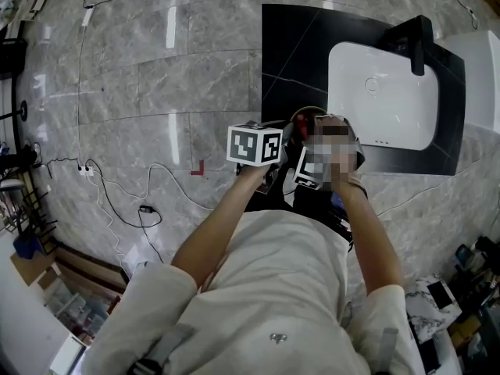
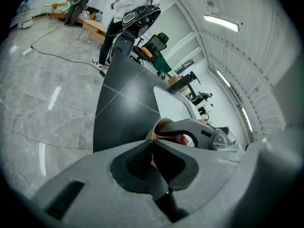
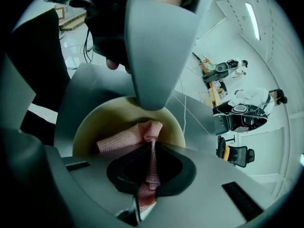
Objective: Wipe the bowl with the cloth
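The right tongs (image 3: 151, 151) hide the near part of the bowl (image 3: 95, 122) and the lower end of the cloth (image 3: 121, 140).

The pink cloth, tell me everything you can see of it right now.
The pink open-weave cloth looks like a thin, soft rag with a fine grid texture. The right gripper is shut on it: a narrow fold runs up between the jaws, bunches just past their tips and trails off to the left. That loose part lies crumpled inside the cream round bowl, resting on its inner surface.
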`<state>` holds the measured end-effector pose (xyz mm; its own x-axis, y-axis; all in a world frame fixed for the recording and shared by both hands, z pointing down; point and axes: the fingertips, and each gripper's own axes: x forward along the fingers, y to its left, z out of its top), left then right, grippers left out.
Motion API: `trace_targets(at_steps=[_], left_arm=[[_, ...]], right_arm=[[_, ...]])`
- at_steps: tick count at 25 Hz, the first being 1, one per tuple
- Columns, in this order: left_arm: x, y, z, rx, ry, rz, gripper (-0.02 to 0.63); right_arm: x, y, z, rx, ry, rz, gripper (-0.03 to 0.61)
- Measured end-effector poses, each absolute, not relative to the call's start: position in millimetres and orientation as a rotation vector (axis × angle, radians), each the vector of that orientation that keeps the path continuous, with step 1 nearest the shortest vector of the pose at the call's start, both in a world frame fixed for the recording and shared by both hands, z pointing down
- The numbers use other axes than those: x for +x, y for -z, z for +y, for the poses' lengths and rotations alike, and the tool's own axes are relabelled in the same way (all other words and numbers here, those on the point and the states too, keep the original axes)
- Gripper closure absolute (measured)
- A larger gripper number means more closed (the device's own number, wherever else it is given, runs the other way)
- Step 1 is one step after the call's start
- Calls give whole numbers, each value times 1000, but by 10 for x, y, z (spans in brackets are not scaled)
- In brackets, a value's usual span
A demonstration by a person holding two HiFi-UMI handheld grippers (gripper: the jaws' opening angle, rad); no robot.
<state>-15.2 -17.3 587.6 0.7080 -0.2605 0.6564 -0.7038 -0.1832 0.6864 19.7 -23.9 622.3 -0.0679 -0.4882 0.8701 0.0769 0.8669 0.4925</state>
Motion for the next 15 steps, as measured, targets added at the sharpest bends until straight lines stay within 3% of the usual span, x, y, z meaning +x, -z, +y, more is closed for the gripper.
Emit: trace_targets(at_steps=[8,15], left_arm=[[-204,-5860,-173,1759,-486,-796,597],[-210,-5850,-154,1759,-500,-788,597]], right_arm=[[-84,-6187,107,198,393,-1733,563],[231,-6195,32,205,436,-1557,563]])
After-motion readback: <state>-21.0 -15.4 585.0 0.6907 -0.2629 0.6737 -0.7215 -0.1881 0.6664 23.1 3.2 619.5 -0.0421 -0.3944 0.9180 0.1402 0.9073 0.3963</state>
